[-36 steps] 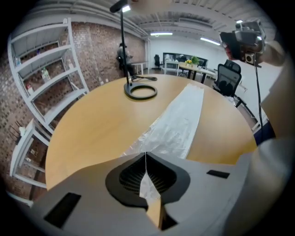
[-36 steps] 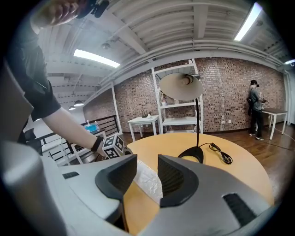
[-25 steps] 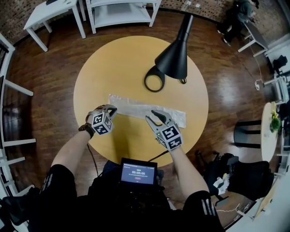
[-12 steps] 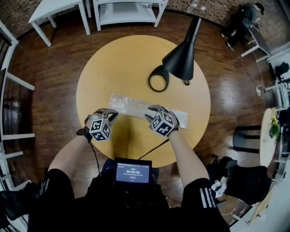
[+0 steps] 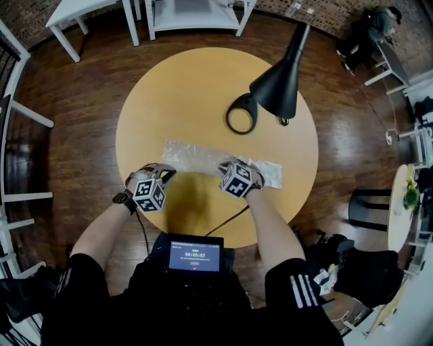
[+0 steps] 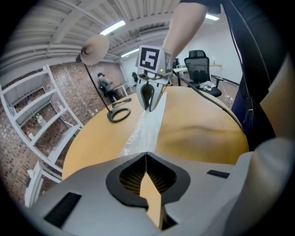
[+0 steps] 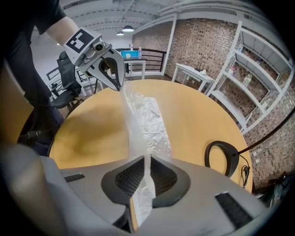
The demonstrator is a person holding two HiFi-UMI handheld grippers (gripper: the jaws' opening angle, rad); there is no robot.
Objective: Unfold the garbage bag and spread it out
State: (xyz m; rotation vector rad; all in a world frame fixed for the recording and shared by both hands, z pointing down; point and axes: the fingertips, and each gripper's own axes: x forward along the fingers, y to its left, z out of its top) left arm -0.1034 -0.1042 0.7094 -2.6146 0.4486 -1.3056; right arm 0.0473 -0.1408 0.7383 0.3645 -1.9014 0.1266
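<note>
The garbage bag (image 5: pixel 203 157) is a clear, crinkled film folded into a long strip across the round yellow table (image 5: pixel 145 94). My left gripper (image 5: pixel 168 173) is at the strip's left end, jaws shut, and the film's corner rises to its tips (image 7: pixel 118 86). My right gripper (image 5: pixel 229 165) is over the strip's right half, near the front edge. Its jaws are closing, with a fold of the bag (image 7: pixel 150 120) pinched between its pads (image 7: pixel 131 177). In the left gripper view the strip (image 6: pixel 145 126) runs from my shut jaws to the right gripper (image 6: pixel 150 107).
A black desk lamp (image 5: pixel 279 84) leans over the table's far right, its ring base (image 5: pixel 242 115) just behind the bag. White shelving (image 5: pixel 196 13) stands beyond the table. A screen (image 5: pixel 195 253) sits at the person's lap. Chairs stand to the right.
My right gripper has come down from beside the bag's front edge onto the strip and its jaws have closed on the film. The left gripper has stayed put.
</note>
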